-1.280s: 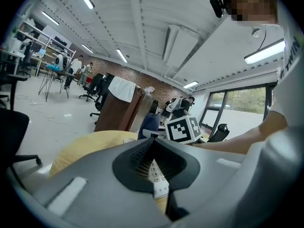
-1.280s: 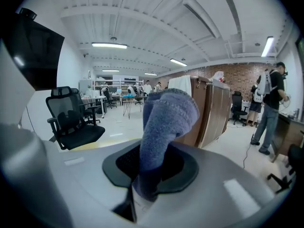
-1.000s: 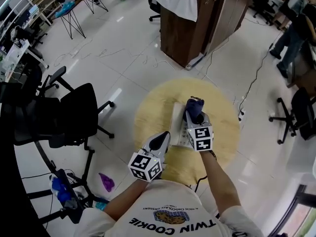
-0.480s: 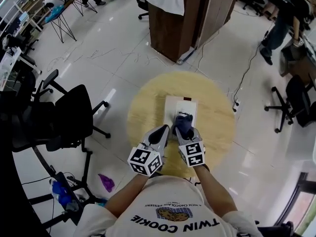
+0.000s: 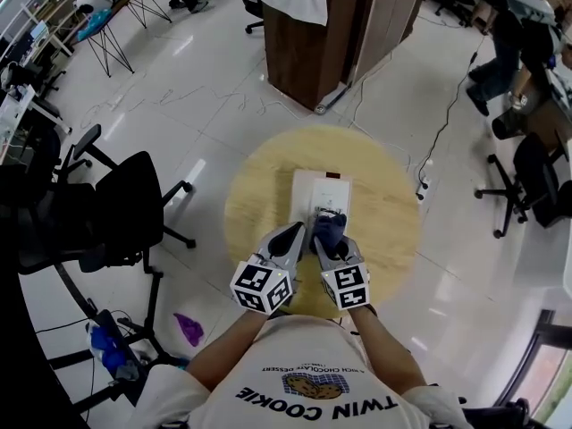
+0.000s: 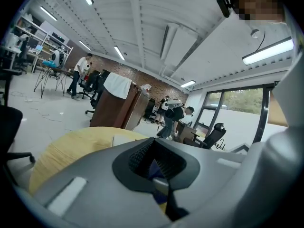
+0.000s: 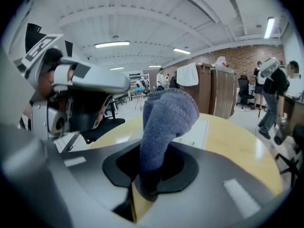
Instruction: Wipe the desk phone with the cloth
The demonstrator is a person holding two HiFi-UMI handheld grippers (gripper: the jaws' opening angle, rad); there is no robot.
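A white desk phone [image 5: 320, 197] lies flat in the middle of a round wooden table [image 5: 259, 199]. My right gripper [image 5: 329, 236] is shut on a bunched blue cloth [image 5: 328, 228], which rests at the phone's near end. In the right gripper view the cloth [image 7: 166, 120] stands up from the jaws, hiding part of the phone [image 7: 195, 131] behind it. My left gripper [image 5: 291, 237] sits just left of the cloth at the phone's near left edge, jaws together and holding nothing. In the left gripper view only a strip of the phone [image 6: 124, 139] shows over the jaws.
A black office chair [image 5: 134, 206] stands left of the table. A wooden cabinet [image 5: 332, 27] with a white cloth draped over it is beyond the table. A cable [image 5: 440, 141] runs across the floor at right, near more chairs [image 5: 536, 186]. People stand at the room's far side.
My right gripper has drawn the blue cloth along the phone from its far end to its near end. The left gripper has hardly moved.
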